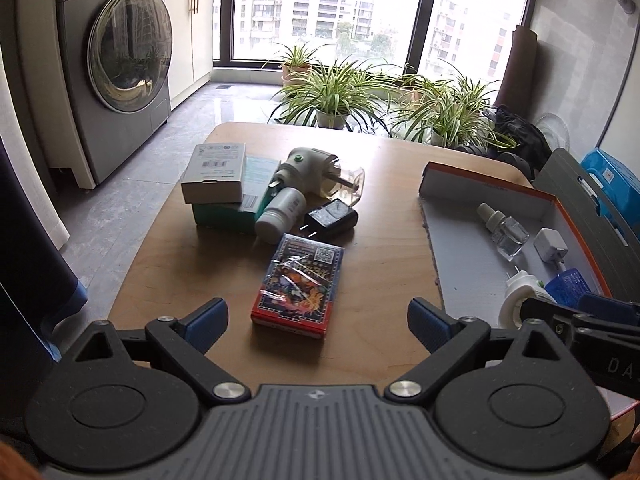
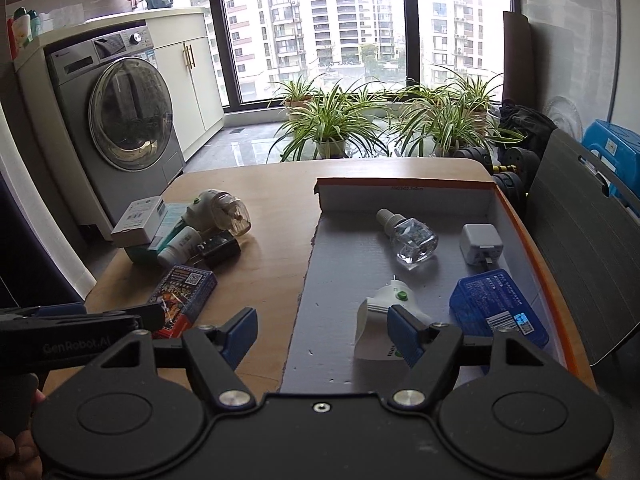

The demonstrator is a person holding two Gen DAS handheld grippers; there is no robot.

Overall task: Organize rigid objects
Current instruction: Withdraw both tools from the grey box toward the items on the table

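My left gripper (image 1: 318,320) is open and empty just above the table, with a colourful card box (image 1: 298,284) lying between its fingertips. Behind it sit a black charger (image 1: 330,220), a white bottle (image 1: 280,214), a white plug-in device with a clear bottle (image 1: 316,172) and stacked boxes (image 1: 214,172). My right gripper (image 2: 322,336) is open and empty over the front left edge of the orange-rimmed box lid (image 2: 520,232). The lid holds a clear bottle (image 2: 410,236), a white adapter (image 2: 480,244), a white plug-in device (image 2: 384,304) and a blue box (image 2: 496,306).
The wooden table (image 1: 192,272) has a rounded far edge. A washing machine (image 1: 116,64) stands at the left. Potted plants (image 1: 336,92) line the window. A grey chair back (image 2: 580,240) and a blue stool (image 2: 612,152) stand at the right.
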